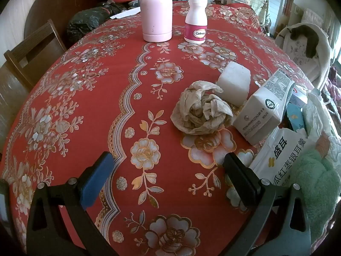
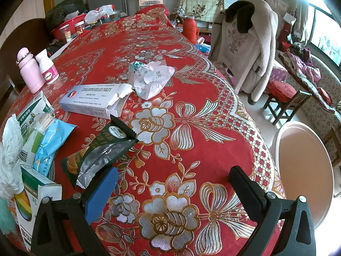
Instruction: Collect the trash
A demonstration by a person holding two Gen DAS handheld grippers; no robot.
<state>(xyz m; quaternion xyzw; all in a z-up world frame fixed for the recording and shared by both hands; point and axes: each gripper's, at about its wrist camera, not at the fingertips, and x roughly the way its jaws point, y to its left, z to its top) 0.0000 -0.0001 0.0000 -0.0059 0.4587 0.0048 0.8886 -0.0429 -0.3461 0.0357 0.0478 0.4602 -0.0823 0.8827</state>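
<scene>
In the left wrist view a crumpled beige tissue (image 1: pixel 202 109) lies on the red floral tablecloth (image 1: pixel 89 98), with a white foam block (image 1: pixel 233 83) and a tipped white carton (image 1: pixel 264 111) just right of it. My left gripper (image 1: pixel 168 168) hangs open over bare cloth, short of the tissue. In the right wrist view a torn white tablet box (image 2: pixel 93 101), a crumpled white wrapper (image 2: pixel 151 79) and a dark green foil snack wrapper (image 2: pixel 104 149) lie on the cloth. My right gripper (image 2: pixel 173 180) is open, its blue pad beside the foil wrapper's lower edge.
A pink flask (image 1: pixel 157 15) and a white pill bottle (image 1: pixel 196 21) stand at the far side. Packets, boxes and a green towel (image 1: pixel 317 185) crowd the pile between the grippers. A pink round bin (image 2: pixel 302 170) sits off the table's right edge, near a chair draped with a coat (image 2: pixel 245 42).
</scene>
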